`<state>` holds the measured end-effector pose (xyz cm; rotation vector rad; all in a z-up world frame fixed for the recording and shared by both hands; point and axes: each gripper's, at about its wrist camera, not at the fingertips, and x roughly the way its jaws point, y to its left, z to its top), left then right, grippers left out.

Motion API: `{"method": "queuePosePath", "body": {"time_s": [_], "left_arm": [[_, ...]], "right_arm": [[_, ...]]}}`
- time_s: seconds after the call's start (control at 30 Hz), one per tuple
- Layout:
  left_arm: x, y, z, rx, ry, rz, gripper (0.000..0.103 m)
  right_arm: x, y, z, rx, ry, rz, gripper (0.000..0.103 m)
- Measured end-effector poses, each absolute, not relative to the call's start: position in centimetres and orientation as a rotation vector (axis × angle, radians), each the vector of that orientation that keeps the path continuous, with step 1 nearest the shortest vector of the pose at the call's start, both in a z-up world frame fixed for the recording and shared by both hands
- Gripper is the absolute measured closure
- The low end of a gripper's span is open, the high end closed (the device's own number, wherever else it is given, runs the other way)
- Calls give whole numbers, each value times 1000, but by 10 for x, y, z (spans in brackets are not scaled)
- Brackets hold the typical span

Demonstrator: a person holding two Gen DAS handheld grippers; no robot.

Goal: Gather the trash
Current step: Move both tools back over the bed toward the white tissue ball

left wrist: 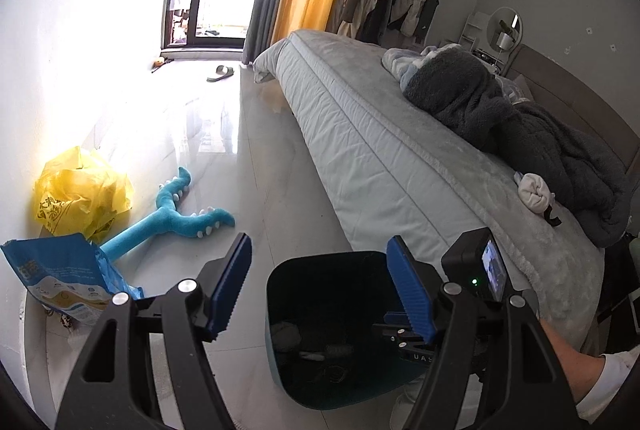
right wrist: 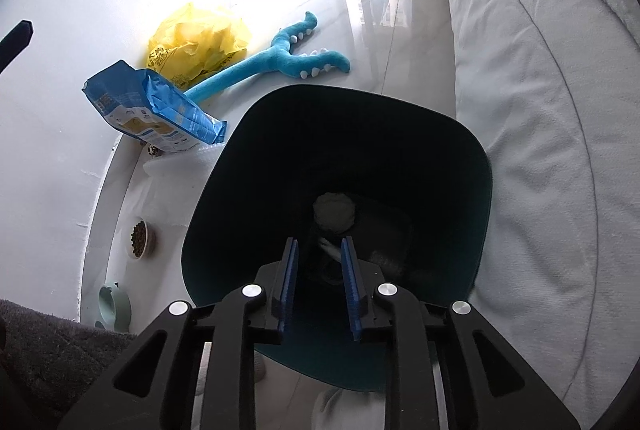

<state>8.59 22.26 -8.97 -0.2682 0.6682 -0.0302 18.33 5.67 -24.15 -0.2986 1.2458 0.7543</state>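
Left wrist view. Left gripper (left wrist: 320, 286) open wide, nothing between the pads, held above the floor. Directly below and ahead of it: dark bin (left wrist: 296, 270), mouth up, dim contents at the bottom. The right gripper's body with its camera (left wrist: 476, 274) sits just to the right, over the bin's far edge. Further out to the left, against the wall: crumpled yellow plastic bag (left wrist: 84, 189); nearer, a blue food pouch (left wrist: 68, 270) standing with its top torn open. A blue plush toy (left wrist: 176, 213) lies between the bags and the bin. To the right, the bed (left wrist: 380, 149), with a balled white sock (left wrist: 534, 191) near its edge beside a dark blanket.

Right wrist view. Right gripper (right wrist: 318, 282) poised over the bin (right wrist: 460, 165) mouth, jaws parted by a moderate gap, empty. Straight ahead of the tips, at the bin bottom: a grey crumpled wad (right wrist: 334, 211), apparently already binned. Ahead-left outside the bin: pouch (right wrist: 152, 105), yellow bag (right wrist: 200, 41), toy (right wrist: 264, 59).

Judgement: the yellow bag looks the likeliest remaining trash. Light, limp, slippery film; it will collapse under the pads. Pinch a bunched fold near the top, not a single layer. Pouch is stiffer; take its open top edge, though it may spill.
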Motion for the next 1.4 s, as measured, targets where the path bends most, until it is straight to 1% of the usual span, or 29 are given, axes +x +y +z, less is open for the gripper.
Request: {"method": "queuePosePath", "body": {"time_s": [0.03,0.2,0.4,0.6,0.63,0.73,0.8,1.0,1.4], "left_arm": [[86,220,-86,-267,658,-34,30],[88,204,-72,-231,617,-42,27],[95,185,-56,-233,586,-56,23],[100,166,-39,-249,565,-64,18],[101,164,-37,-253,560,-64,15],[104,157,-30,-257,545,-67,14],[107,151,-28,-251,543,-71,12],[118,139,-27,-260,546,-86,11],[149,97,-27,-231,560,-155,11]], "right_arm": [[183,56,-239,-297,1240,754,74],[182,49,-223,-280,1212,771,67],[180,36,-200,-244,1167,807,53],[177,16,-164,-197,1076,853,46],[177,12,-157,-188,1056,860,45],[178,2,-142,-182,1013,861,41],[178,-8,-133,-179,984,858,40],[184,-44,-112,-141,909,836,37],[206,-110,-89,-122,832,763,36]]}}
